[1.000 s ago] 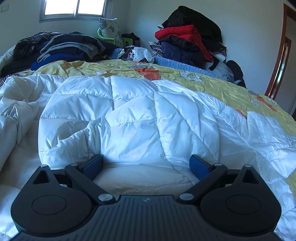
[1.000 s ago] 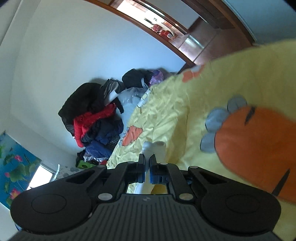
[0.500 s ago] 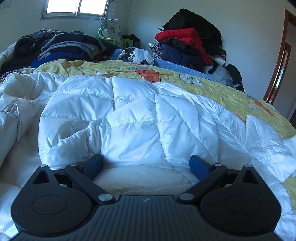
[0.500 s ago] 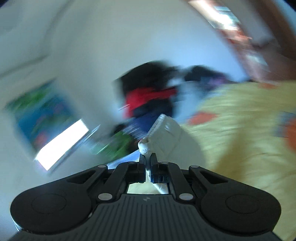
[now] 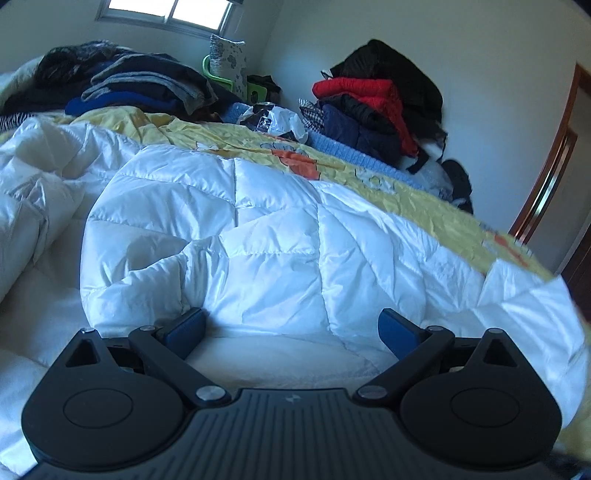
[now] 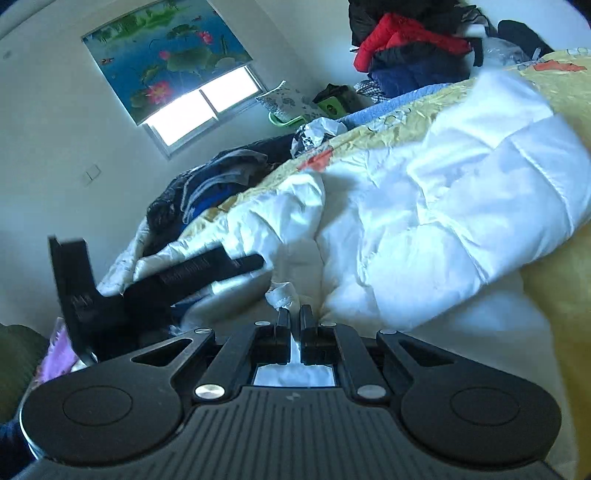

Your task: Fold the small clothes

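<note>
A: Left wrist view — what is the left gripper (image 5: 291,326) doing?

B: It is hovering low over the white quilted jacket (image 5: 258,236) with its fingers standing wide apart, nothing between them. The jacket is lying spread on the yellow bedspread (image 5: 424,192).

A: And the right gripper (image 6: 294,314)?

B: Its fingers are pressing together on a white corner of that jacket (image 6: 424,206), a crumpled tip of cloth sticking out past them.

A: Anything else showing?

B: Dark clothes are piling by the window (image 5: 166,9), and a red-and-black heap (image 5: 373,99) is leaning against the wall.
</note>
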`<action>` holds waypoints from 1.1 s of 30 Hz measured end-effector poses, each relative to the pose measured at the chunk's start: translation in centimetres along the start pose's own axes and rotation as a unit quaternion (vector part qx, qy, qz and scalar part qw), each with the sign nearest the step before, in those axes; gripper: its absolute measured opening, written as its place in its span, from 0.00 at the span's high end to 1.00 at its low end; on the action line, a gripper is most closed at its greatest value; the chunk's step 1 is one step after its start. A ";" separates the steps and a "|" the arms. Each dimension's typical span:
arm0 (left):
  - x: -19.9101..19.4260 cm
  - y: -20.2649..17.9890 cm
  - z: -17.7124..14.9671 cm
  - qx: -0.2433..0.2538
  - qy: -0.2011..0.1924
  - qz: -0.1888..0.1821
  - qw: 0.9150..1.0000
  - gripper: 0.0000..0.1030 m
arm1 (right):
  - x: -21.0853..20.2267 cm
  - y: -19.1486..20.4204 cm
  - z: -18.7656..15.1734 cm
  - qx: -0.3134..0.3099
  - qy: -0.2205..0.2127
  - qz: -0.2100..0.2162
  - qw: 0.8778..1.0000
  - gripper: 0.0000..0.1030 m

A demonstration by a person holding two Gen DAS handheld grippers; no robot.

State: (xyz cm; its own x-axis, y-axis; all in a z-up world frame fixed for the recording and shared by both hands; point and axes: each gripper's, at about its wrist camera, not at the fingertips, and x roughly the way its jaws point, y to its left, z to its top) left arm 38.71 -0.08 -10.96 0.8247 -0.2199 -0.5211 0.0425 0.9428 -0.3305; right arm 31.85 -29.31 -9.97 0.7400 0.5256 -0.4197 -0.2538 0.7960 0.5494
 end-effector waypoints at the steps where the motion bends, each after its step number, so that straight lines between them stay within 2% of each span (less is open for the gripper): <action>1: 0.0 0.1 0.0 -0.003 -0.001 -0.002 1.000 0.02 | -0.1 -0.1 -0.1 0.004 0.001 -0.002 1.000 0.91; 7: -0.1 0.2 0.0 -0.004 -0.002 -0.004 1.000 0.01 | 0.5 1.5 -0.7 -0.023 -0.012 -0.023 0.999 0.89; 12: -1.2 -1.8 0.2 0.029 -0.008 0.034 0.999 0.01 | 0.2 1.0 -1.0 -0.013 -0.030 -0.011 0.999 0.87; 14: -2.6 -2.8 0.4 0.029 -0.011 0.021 0.999 0.01 | 0.0 1.0 -1.2 -0.015 -0.041 -0.005 0.999 0.87; 16: -3.2 -3.7 0.7 0.009 0.016 -0.004 1.000 0.01 | -0.3 0.9 -1.3 -0.014 -0.051 0.002 0.999 0.87; 18: -2.7 -4.5 1.0 -0.013 0.067 -0.010 0.998 0.01 | -0.8 0.8 -1.3 -0.011 -0.066 0.014 0.998 0.87; 21: -2.0 -4.7 1.5 -0.067 0.102 -0.023 0.992 0.01 | -1.2 0.6 -1.3 -0.007 -0.075 0.025 0.997 0.87; 23: -1.1 -4.9 1.7 -0.100 0.130 -0.045 0.985 0.01 | -1.5 0.6 -1.4 -0.007 -0.078 0.031 0.996 0.87; 25: -0.3 -5.5 1.8 -0.106 0.152 -0.054 0.981 0.01 | -1.8 0.7 -1.4 -0.009 -0.082 0.037 0.996 0.87; 27: 0.1 -6.4 1.9 -0.097 0.157 -0.045 0.982 0.02 | -2.0 0.8 -1.4 -0.010 -0.085 0.041 0.995 0.87; 30: 0.4 -7.6 1.9 -0.082 0.170 -0.055 0.981 0.03 | -2.1 0.9 -1.4 -0.009 -0.085 0.046 0.995 0.86; 31: 0.3 -8.1 1.8 -0.072 0.169 -0.056 0.981 0.05 | -2.2 0.9 -1.4 -0.009 -0.086 0.047 0.995 0.86; 32: 0.3 -8.6 1.8 -0.061 0.167 -0.051 0.983 0.12 | -2.3 0.9 -1.4 -0.009 -0.087 0.048 0.995 0.86; 33: 0.3 -8.9 1.7 -0.051 0.168 -0.047 0.983 0.29 | -2.3 1.0 -1.3 -0.009 -0.087 0.049 0.995 0.86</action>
State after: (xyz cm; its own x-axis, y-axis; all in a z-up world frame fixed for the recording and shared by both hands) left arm 39.52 -8.15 -6.87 0.5869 -0.3908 -0.7091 0.0383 0.8882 -0.4578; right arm 29.06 -29.29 -9.42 0.8074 0.5421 -0.2329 -0.3395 0.7498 0.5679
